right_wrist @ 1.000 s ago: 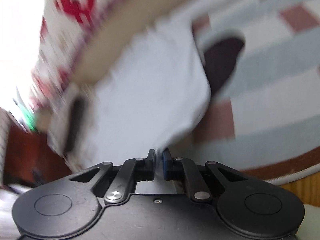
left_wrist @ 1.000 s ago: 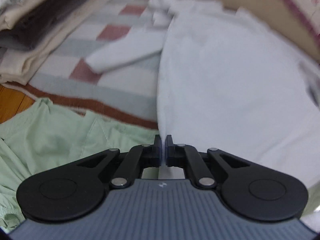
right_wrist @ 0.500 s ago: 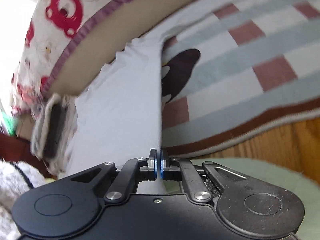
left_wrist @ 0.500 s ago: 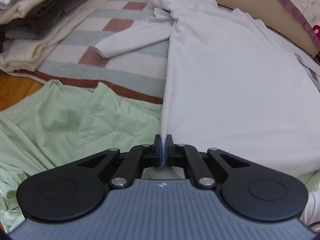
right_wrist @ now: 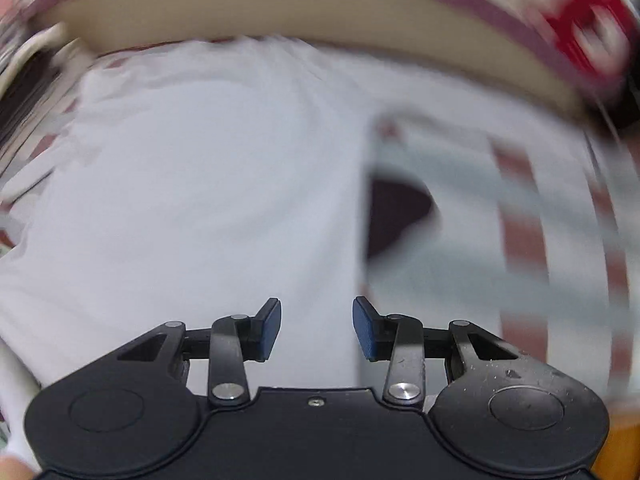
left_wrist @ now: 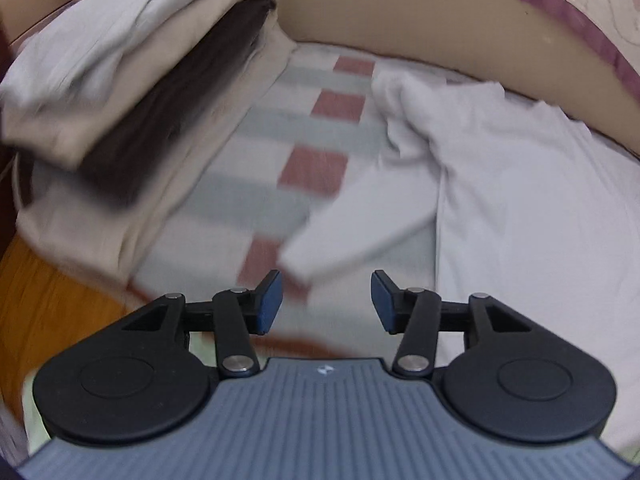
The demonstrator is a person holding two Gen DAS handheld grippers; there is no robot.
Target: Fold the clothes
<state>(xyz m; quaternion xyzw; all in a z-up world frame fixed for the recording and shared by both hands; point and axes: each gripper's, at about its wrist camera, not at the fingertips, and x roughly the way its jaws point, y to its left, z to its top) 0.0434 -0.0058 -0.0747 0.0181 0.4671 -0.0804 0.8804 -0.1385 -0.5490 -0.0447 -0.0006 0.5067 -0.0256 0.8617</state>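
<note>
A white long-sleeved shirt (left_wrist: 520,200) lies spread flat on a checked rug (left_wrist: 280,140). Its left sleeve (left_wrist: 360,236) stretches out toward my left gripper (left_wrist: 326,300). That gripper hovers just above the sleeve's cuff, its jaws opening, with nothing between the blue pads. In the right wrist view the same shirt (right_wrist: 200,200) fills the left and middle. My right gripper (right_wrist: 316,328) hangs over the shirt's right edge, jaws opening, nothing pinched between them. The picture there is blurred.
A stack of folded clothes (left_wrist: 120,100), grey, beige and dark brown, sits at the rug's left. A beige cushioned edge (left_wrist: 440,28) with a patterned cover (right_wrist: 580,32) runs behind. A dark patch (right_wrist: 396,216) shows on the rug beside the shirt. Wooden floor (left_wrist: 48,304) lies at lower left.
Both grippers have let go of the white shirt's hem and opened. Both moved up and forward over the shirt; the right one rolled, and the green garment left the left view.
</note>
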